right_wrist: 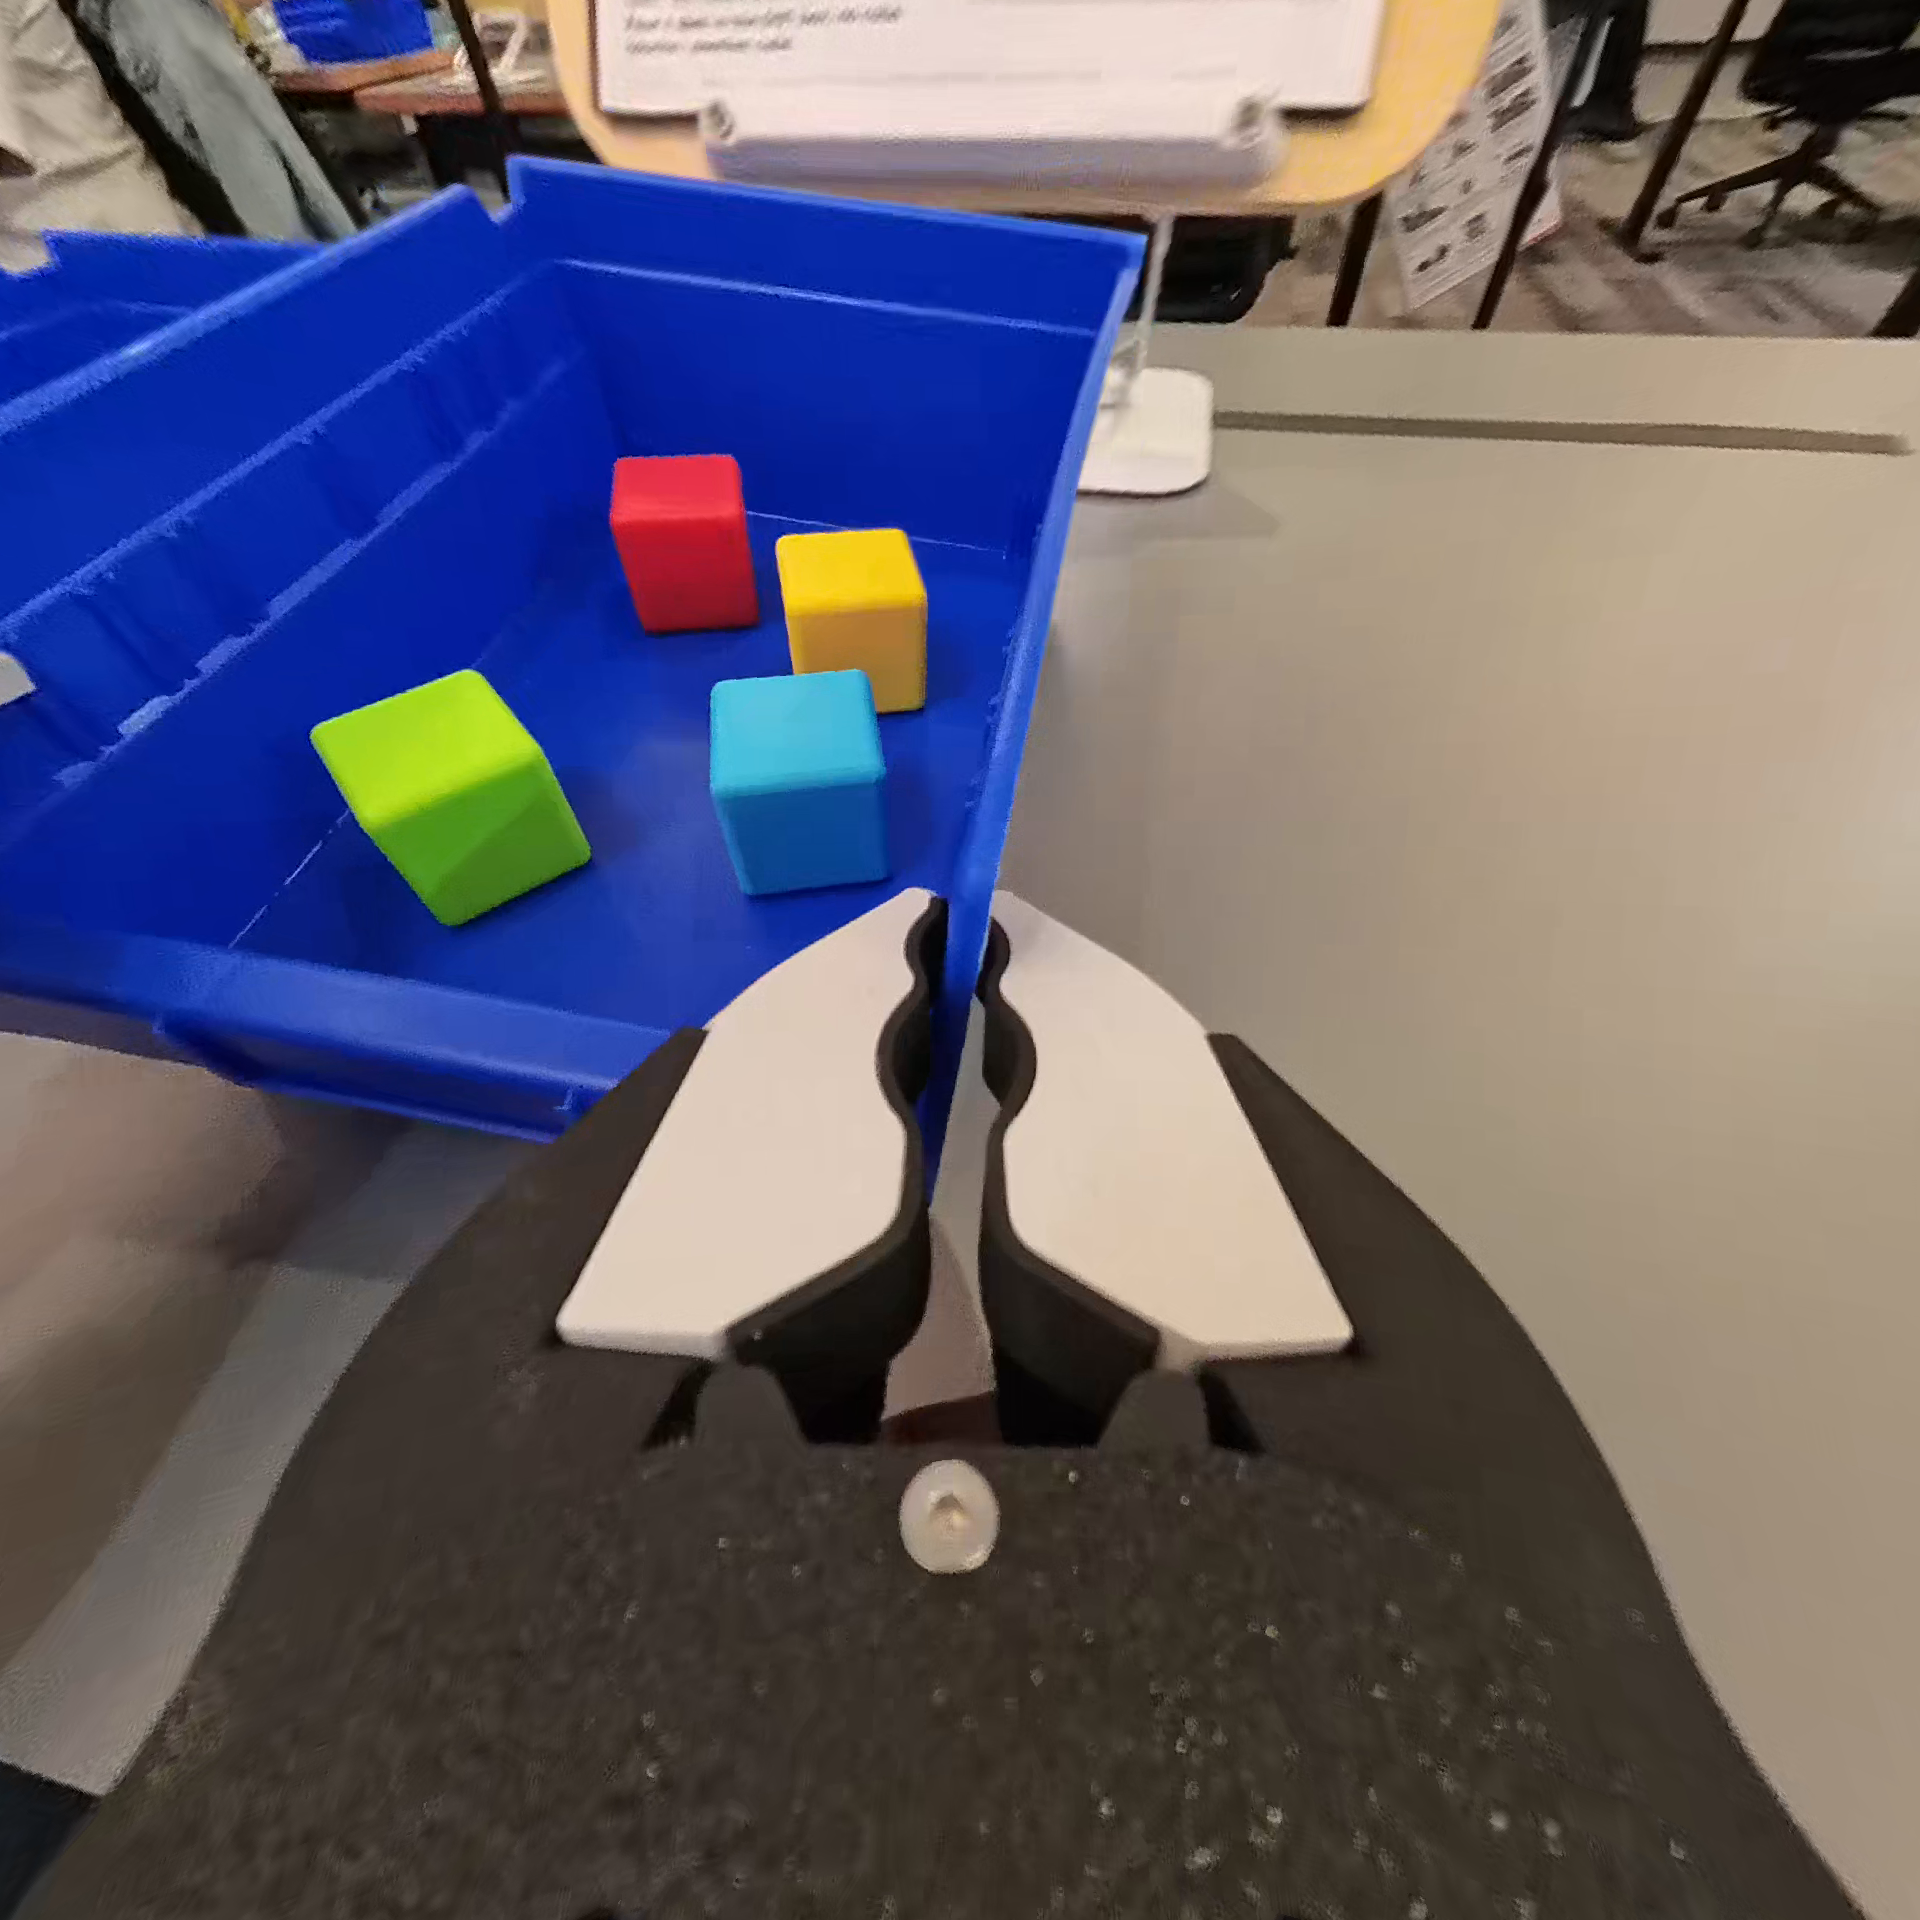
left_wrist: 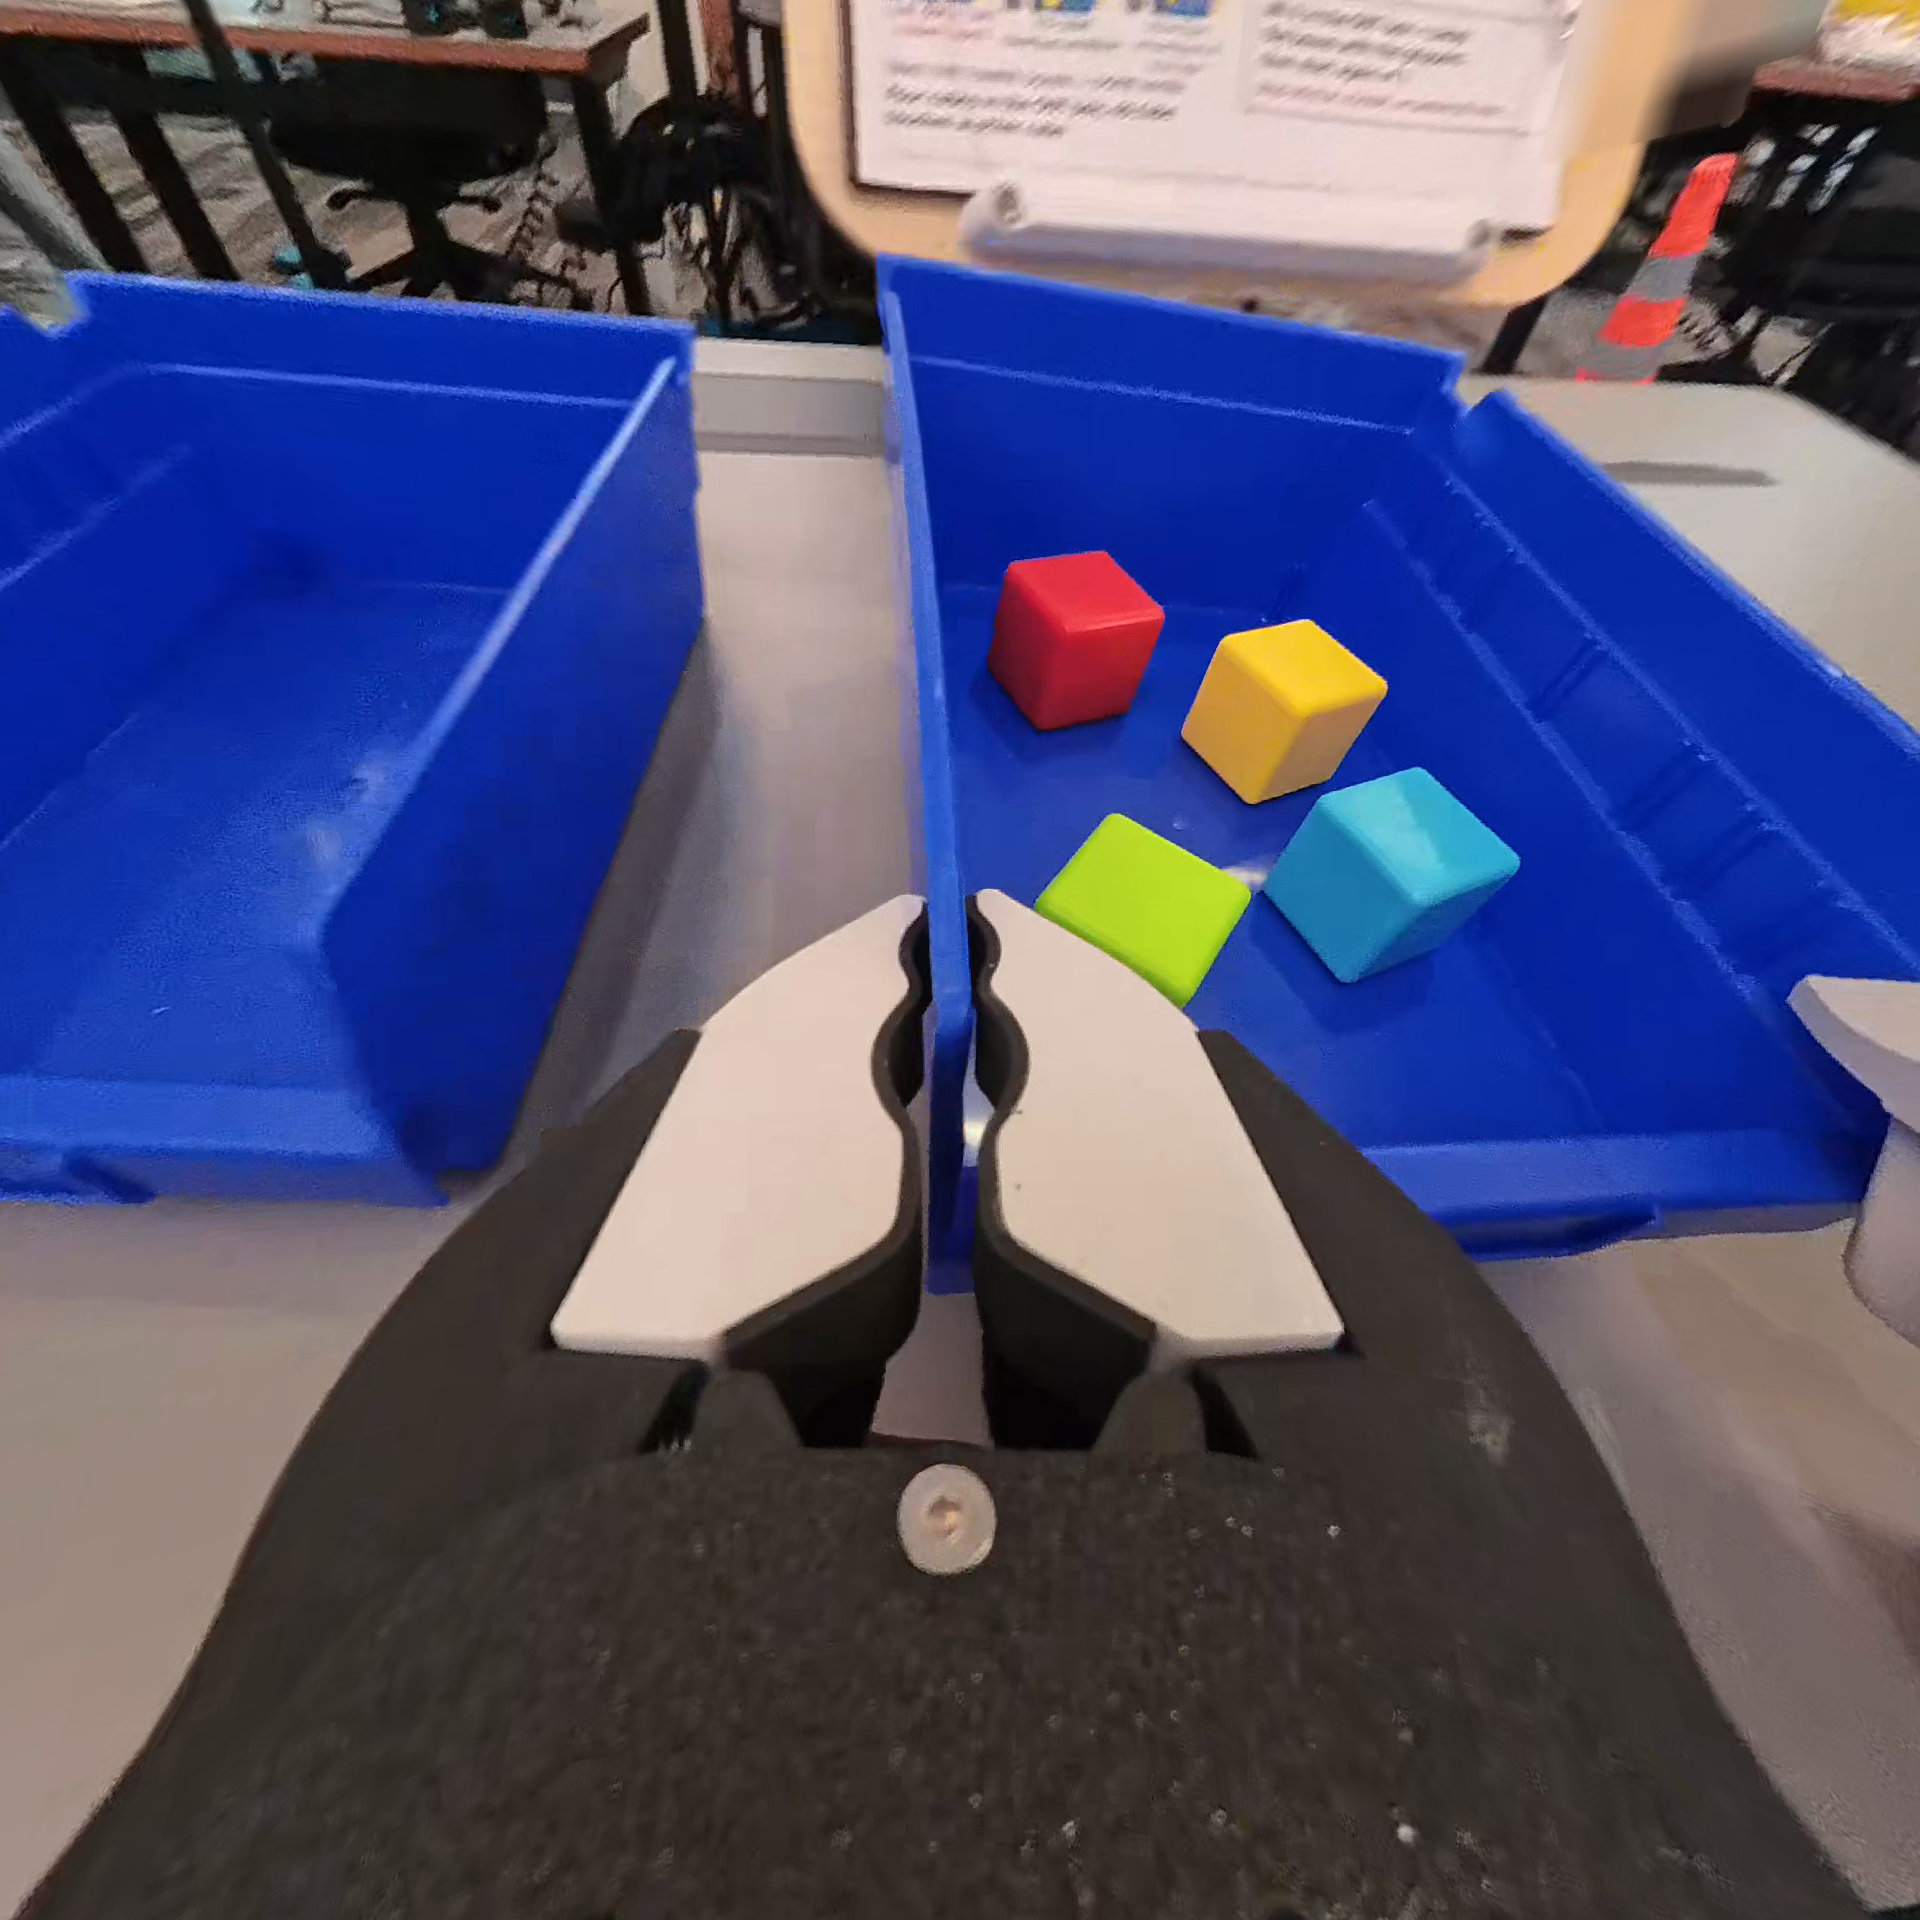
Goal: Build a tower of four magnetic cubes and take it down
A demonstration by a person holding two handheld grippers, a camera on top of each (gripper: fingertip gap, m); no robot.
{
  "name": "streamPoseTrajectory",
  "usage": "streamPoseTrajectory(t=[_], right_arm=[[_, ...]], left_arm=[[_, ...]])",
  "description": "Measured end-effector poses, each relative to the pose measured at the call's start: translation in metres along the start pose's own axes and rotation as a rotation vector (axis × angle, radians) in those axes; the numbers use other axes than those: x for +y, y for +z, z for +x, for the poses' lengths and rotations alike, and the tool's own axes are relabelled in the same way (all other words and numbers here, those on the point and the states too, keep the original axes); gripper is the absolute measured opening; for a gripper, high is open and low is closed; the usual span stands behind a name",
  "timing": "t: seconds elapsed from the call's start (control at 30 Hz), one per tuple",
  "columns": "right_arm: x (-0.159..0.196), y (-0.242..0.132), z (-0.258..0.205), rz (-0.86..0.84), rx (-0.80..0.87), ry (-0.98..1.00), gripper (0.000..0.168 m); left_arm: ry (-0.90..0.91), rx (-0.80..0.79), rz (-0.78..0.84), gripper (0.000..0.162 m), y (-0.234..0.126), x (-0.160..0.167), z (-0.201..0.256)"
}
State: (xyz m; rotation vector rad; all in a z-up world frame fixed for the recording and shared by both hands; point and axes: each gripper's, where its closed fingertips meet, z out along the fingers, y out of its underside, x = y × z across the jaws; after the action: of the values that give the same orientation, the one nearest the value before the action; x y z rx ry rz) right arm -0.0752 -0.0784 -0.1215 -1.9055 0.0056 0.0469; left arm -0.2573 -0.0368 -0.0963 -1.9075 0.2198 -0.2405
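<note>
A blue bin (left_wrist: 1621, 644) (right_wrist: 312, 436) holds loose cubes lying apart on its floor: red (left_wrist: 1070, 639) (right_wrist: 681, 540), yellow (left_wrist: 1283, 707) (right_wrist: 852, 613), light blue (left_wrist: 1387, 873) (right_wrist: 798, 779) and green (left_wrist: 1148, 899) (right_wrist: 452, 795). My left gripper (left_wrist: 951, 914) is shut on the bin's left wall, near its front. My right gripper (right_wrist: 961, 909) is shut on the bin's right wall, near its front. The right gripper's grey finger also shows at the right edge of the left wrist view (left_wrist: 1870, 1023).
A second blue bin (left_wrist: 520, 727) stands to the left, with nothing showing in it, and a strip of grey table (left_wrist: 790, 675) runs between the two. A sign on a white stand (right_wrist: 1143, 426) is behind. Grey table (right_wrist: 1455, 831) stretches right of the bin.
</note>
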Motion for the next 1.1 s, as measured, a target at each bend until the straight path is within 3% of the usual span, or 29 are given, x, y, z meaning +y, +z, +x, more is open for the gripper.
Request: streamPoseTrajectory(t=[0.2,0.33,0.4,0.43,0.53,0.6,0.7,0.8,0.93,1.1], right_arm=[[0.004,0.014,-0.015,-0.057,-0.023,0.024,0.004],[0.006,0.015,-0.016,-0.067,-0.073,0.000,0.006],[0.015,0.010,-0.015,-0.125,-0.112,-0.014,0.034],[0.019,0.005,-0.011,-0.138,-0.121,-0.029,0.044],[0.020,-0.027,0.003,-0.070,-0.180,-0.026,0.046],[0.022,-0.050,0.015,0.000,-0.214,-0.020,0.045],[0.022,-0.073,0.035,0.085,-0.221,0.014,0.035],[0.009,-0.085,0.044,0.186,-0.245,0.080,0.027],[-0.002,-0.091,0.036,0.264,-0.275,0.024,0.023],[0.005,-0.088,0.015,0.237,-0.332,-0.026,0.022]], left_arm=[[0.015,-0.055,-0.057,0.004,0.003,0.016,-0.022],[-0.065,-0.029,-0.044,0.007,0.005,0.018,-0.023],[-0.055,-0.016,-0.052,0.042,-0.001,0.019,-0.020],[-0.029,-0.015,-0.061,0.049,-0.008,0.022,-0.019],[0.048,-0.018,-0.097,0.055,-0.041,0.038,-0.025],[0.036,-0.023,-0.082,0.049,-0.066,0.041,-0.039],[0.018,-0.167,-0.025,0.037,-0.092,0.027,-0.103],[-0.032,-0.322,-0.062,0.052,-0.093,0.020,-0.191],[-0.093,-0.336,-0.057,0.061,-0.066,0.005,-0.269],[-0.104,-0.261,-0.162,0.068,-0.013,0.013,-0.311]])
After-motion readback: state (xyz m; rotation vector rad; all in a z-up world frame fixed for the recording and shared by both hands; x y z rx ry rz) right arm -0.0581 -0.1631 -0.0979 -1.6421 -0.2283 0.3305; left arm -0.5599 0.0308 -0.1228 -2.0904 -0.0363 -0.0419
